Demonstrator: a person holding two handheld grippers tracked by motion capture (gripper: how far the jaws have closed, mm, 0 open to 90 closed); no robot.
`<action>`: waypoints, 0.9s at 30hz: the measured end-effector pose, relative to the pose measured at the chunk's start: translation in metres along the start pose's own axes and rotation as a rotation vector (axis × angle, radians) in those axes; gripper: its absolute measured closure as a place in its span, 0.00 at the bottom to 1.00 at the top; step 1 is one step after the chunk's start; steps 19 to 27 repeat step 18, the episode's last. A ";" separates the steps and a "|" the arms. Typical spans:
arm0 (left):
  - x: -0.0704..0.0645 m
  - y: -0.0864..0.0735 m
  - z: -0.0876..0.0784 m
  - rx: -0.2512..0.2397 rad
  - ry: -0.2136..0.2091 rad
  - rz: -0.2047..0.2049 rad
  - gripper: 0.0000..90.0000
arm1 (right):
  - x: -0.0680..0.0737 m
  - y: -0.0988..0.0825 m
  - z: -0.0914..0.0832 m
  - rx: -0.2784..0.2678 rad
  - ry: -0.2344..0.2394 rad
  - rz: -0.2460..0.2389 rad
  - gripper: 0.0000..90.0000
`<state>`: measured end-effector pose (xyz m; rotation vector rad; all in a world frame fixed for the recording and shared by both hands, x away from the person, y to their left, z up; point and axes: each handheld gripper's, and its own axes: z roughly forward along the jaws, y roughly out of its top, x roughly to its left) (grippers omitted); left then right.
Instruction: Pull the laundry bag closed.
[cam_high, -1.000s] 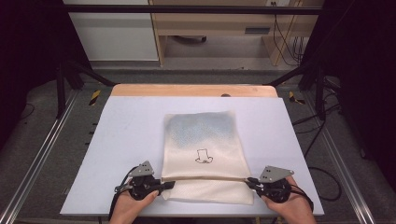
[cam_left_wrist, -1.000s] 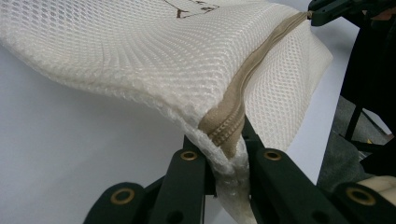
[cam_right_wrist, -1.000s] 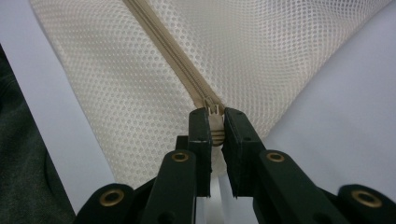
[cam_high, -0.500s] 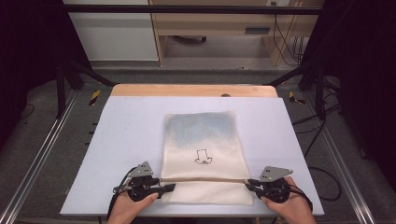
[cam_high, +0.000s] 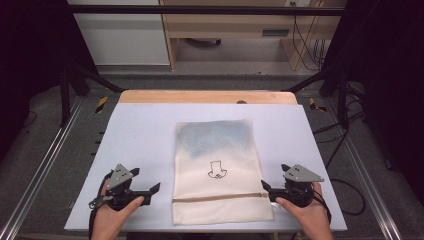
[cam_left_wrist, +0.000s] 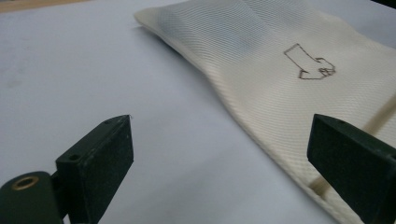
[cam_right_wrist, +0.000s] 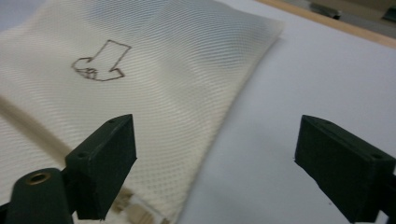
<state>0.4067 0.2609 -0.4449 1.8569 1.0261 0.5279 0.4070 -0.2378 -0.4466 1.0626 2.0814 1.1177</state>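
The left gripper (cam_high: 152, 192) sits at the lower left of the high view, held in a hand that the bottom edge cuts off. Its jaws have just been opening and now stand wide apart with nothing between them. In the left gripper view, bare table shows in the gap, and the right jaw covers a bit of the bag's edge.

The right gripper (cam_high: 265, 191) sits at the lower right of the high view. Its jaws have also just been opening and hold nothing. They are just beside the bag's right edge. I cannot tell if a tip touches the cloth.

The mesh bag (cam_high: 219, 170) lies flat in the middle of the white table (cam_high: 140, 135). It is cream, and something bluish shows through its far end, too blurry to make out. A zipper (cam_high: 220, 198) runs across the bag near the bottom.

A small black drawing (cam_high: 217, 169) sits in the middle of the bag. It looks like a blocky arrow. No words can be read on it.
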 end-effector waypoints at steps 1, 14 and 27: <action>0.006 -0.001 -0.001 -0.013 0.013 -0.005 0.08 | -0.003 -0.001 0.000 -0.007 -0.010 0.010 0.11; 0.054 -0.012 0.006 0.035 0.144 -0.036 0.06 | -0.038 -0.028 -0.005 0.094 -0.168 0.133 0.10; 0.054 -0.012 0.008 0.042 0.151 -0.025 0.06 | -0.042 -0.033 -0.006 0.111 -0.187 0.143 0.13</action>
